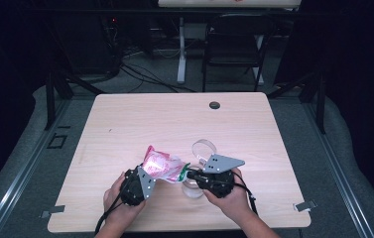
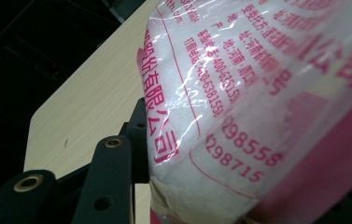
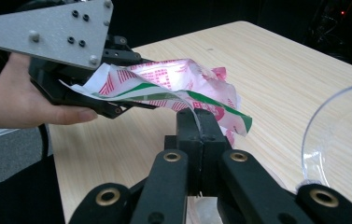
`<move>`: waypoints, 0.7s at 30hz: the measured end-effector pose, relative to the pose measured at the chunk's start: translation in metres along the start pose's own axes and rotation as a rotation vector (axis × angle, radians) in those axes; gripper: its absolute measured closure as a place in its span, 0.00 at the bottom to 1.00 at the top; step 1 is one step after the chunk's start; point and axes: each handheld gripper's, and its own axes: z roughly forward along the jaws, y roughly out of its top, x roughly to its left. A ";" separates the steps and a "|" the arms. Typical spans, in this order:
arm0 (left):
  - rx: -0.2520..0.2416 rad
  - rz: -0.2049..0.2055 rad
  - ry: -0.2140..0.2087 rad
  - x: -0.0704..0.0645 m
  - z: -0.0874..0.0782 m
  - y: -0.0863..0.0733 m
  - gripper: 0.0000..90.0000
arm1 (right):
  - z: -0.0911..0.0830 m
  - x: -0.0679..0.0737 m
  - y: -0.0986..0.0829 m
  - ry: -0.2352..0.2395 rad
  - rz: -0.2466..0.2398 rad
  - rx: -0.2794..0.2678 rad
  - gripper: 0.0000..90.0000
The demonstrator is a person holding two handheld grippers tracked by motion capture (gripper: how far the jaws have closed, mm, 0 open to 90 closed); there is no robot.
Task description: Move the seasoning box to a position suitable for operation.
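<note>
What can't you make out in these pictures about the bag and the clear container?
- Bag, left gripper view: top and right edges crop it, so the print is incomplete.
- Bag's contents: white, otherwise unclear through the film.
- Clear container, right gripper view: right edge crops it.
- Second clear piece, high view: partly behind right gripper.

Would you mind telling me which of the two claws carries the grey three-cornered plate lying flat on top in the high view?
The right claw, pinching the bag's green-edged end beside the clear container; the left claw grips the bag's other end.
</note>
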 end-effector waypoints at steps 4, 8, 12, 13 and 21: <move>0.000 0.006 0.007 -0.001 0.001 0.000 0.66 | 0.001 -0.002 -0.003 -0.005 0.012 -0.001 1.00; 0.000 0.013 0.020 -0.001 0.000 0.000 0.66 | 0.001 -0.003 -0.005 -0.003 0.017 -0.001 1.00; 0.005 0.018 0.026 0.000 -0.001 0.001 0.66 | 0.002 -0.003 -0.006 0.002 0.020 -0.002 1.00; 0.003 0.014 0.026 0.000 -0.001 0.001 0.66 | 0.002 -0.002 -0.006 0.002 0.019 -0.004 1.00; 0.012 0.014 0.030 0.001 0.000 0.001 0.66 | -0.001 -0.002 -0.004 -0.017 -0.017 0.017 0.87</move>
